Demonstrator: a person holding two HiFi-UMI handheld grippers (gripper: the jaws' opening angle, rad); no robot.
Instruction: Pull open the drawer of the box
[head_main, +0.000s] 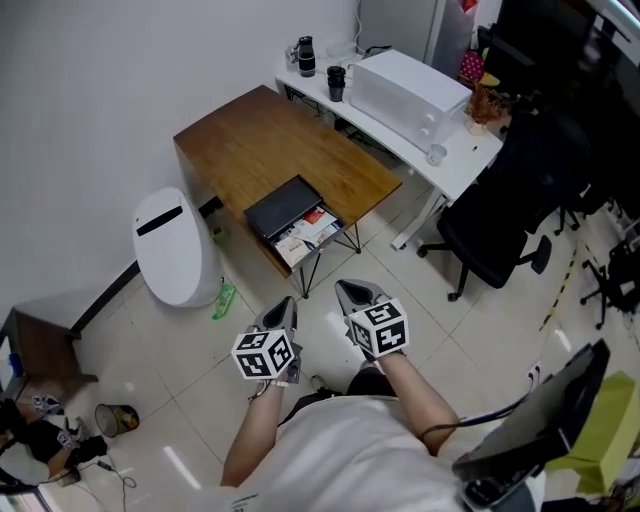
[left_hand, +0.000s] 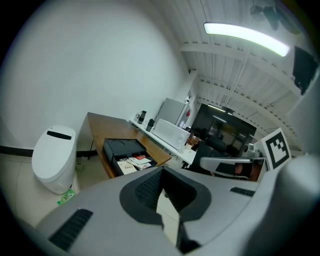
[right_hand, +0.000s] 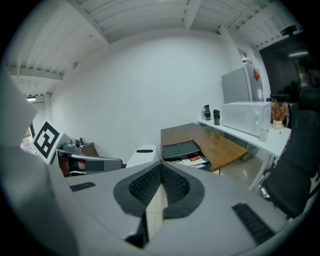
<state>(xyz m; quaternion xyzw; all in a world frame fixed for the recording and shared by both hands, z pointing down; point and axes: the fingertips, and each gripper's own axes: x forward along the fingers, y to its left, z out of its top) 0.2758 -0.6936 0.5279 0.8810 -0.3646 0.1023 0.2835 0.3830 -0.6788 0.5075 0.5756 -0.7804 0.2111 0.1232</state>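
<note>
The left claw (head_main: 285, 306) has its two jaws pressed together at the tips, and nothing is held in it. The right claw (head_main: 351, 291) is the same: jaws together, nothing in between. Both are held side by side over the floor (head_main: 420, 300). They point at the brown desk (head_main: 250, 135) and are well apart from it.

The box (head_main: 281, 205) is black and flat. It sits at the near edge of the brown desk. Its drawer (head_main: 345, 230) is pulled out toward the claws, and white and red papers (head_main: 305, 235) lie inside it. Nothing touches the box.

Between the claws and the box there is only bare floor. To the left of the brown desk stands a big white bin (head_main: 175, 245), with a green bottle (head_main: 223, 300) lying on the floor beside it. Behind the brown desk is a white desk (head_main: 465, 155) with a white machine (head_main: 405, 88) and dark cups (head_main: 335, 82) on it. A black chair (head_main: 500, 225) stands at the right.

Only the head view shows the person's arms and a small dark desk (head_main: 45, 350) in the lower left corner. Only the left gripper view shows a long light (left_hand: 247, 37) on the ceiling. Each gripper view also catches the other claw's marker cube (left_hand: 276, 147) at its side.
</note>
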